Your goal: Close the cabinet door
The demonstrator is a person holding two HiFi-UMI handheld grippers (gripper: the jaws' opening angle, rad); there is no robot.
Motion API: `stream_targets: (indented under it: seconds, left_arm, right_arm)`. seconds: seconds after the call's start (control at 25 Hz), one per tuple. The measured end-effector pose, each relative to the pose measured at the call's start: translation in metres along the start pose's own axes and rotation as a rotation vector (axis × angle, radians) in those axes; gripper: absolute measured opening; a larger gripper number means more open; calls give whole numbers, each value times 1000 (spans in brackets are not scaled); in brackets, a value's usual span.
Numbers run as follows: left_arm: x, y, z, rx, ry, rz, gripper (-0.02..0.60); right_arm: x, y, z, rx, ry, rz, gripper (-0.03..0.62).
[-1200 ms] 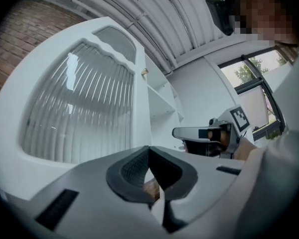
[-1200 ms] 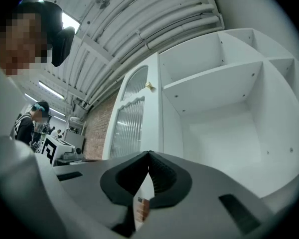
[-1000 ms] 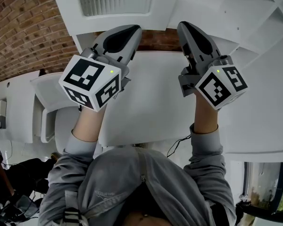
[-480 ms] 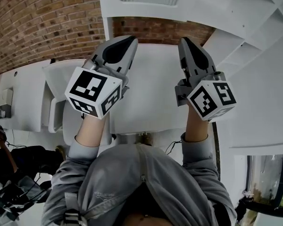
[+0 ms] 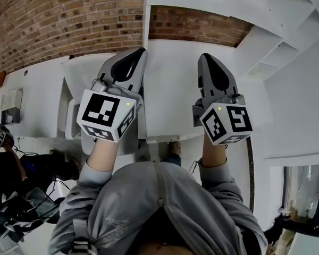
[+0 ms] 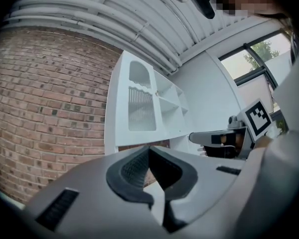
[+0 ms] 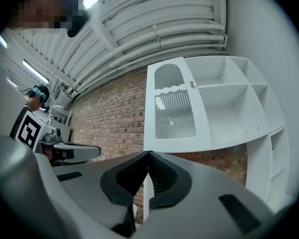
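Drawing back from the white wall cabinet [image 7: 209, 133]: it has slid to the top edge of the head view, and both my grippers sit lower than a second ago.
Its white arched door with the ribbed glass pane [image 7: 172, 106] looks flush with the cabinet front beside the open shelves [image 7: 234, 97], so I judge the closing done, though I cannot see the seam. A red brick wall [image 5: 58, 20] stands behind, with dark cables [image 5: 16, 206] on the floor at left; nothing bars the door. My left gripper [image 5: 140, 51] and right gripper [image 5: 204, 56] have jaws pressed together, empty.
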State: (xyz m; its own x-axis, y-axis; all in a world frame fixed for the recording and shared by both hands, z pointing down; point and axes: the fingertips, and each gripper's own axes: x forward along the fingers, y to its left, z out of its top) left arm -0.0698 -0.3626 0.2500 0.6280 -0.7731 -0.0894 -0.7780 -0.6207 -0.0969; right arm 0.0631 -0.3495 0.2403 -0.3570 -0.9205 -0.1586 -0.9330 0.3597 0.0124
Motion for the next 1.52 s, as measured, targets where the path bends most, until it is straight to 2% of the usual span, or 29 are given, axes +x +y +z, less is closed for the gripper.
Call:
stream_targets:
  seconds: [0.28,0.4,0.6,0.84,1.16,1.52]
  left_arm:
    - [-45,23,-12,-32,8,82,6]
    - [-54,21,-22,-14,14,136,6]
    - [-67,27,-43,-53,46,203,6]
    - [-81,25,-67,-17,98,273,6]
    - [-76,-8,-96,-45,135,250,6]
    - [-62,-28,-94,-47,124,221,6]
  right_arm:
    - [-12,34,-9,-6,14,-44,26]
    - [-22,39,-19,-16,21,-46,26]
    - [-25,51,-41,-64,49,-43,26]
    - [-29,52,-54,-93,49,-10,26]
    - [-38,48,-79,-78,67,23,26]
    - [-46,41,-92,-45,80,29,26]
